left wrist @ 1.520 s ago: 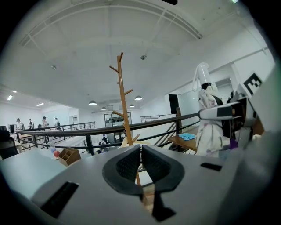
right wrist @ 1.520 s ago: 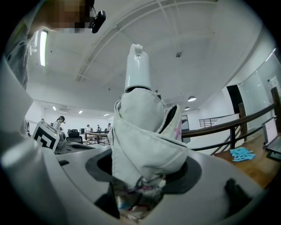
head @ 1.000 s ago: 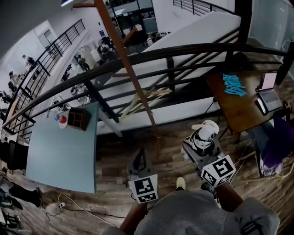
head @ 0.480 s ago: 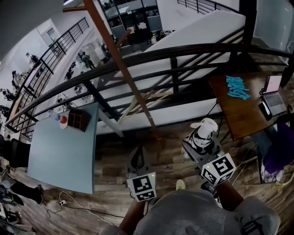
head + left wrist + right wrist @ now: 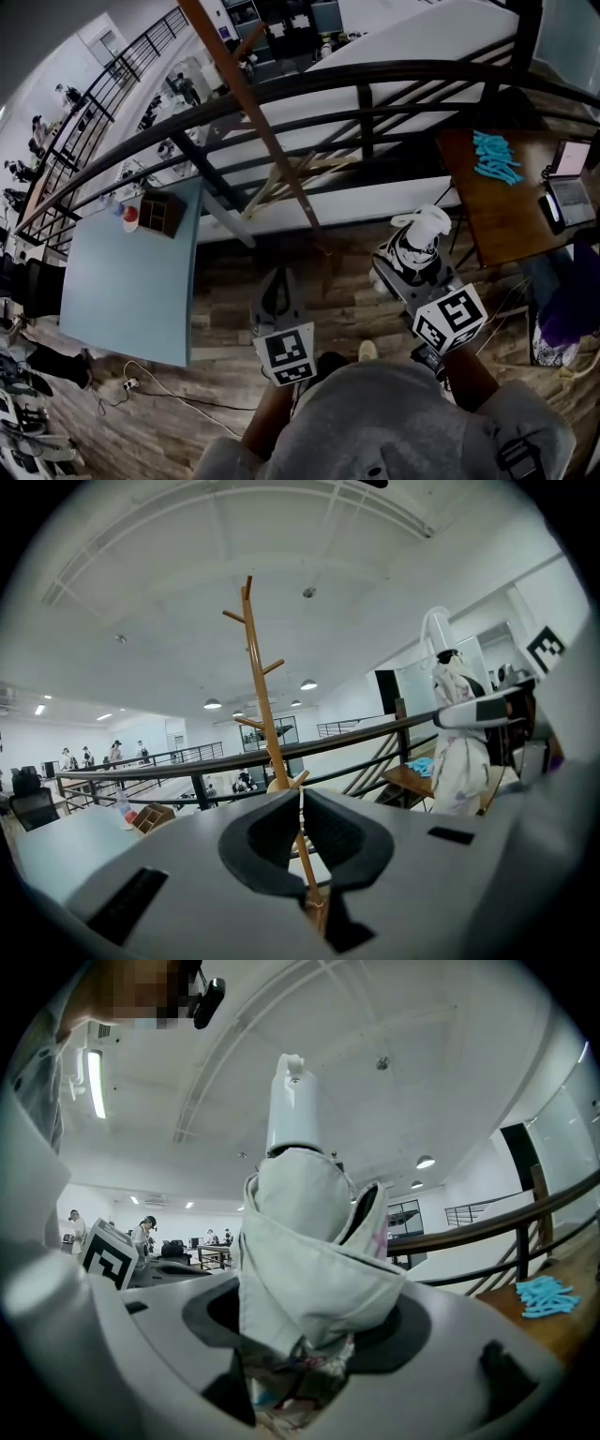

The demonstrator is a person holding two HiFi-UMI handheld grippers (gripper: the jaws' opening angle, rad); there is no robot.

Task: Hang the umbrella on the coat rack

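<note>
Umbrella (image 5: 300, 1241) grasped by right claw (image 5: 300, 1363); left claw (image 5: 301, 803) clenched empty; railing (image 5: 394, 70) seemingly behind coat rack (image 5: 267, 141).

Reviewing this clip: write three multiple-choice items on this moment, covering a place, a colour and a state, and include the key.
1. The coat rack stands:
A) on the light-blue table
B) on the floor, between that table and the wooden desk
C) on the wooden desk

2. The umbrella cloth is mostly:
A) white
B) red
C) green

3. The left tool is:
A) shut on the umbrella
B) shut, holding nothing
C) wide open

Key:
1 B, its base meets the floorboards between the two.
2 A, pale cloth fills the right tool.
3 B, its jaws meet, with only the rack visible beyond them.
</note>
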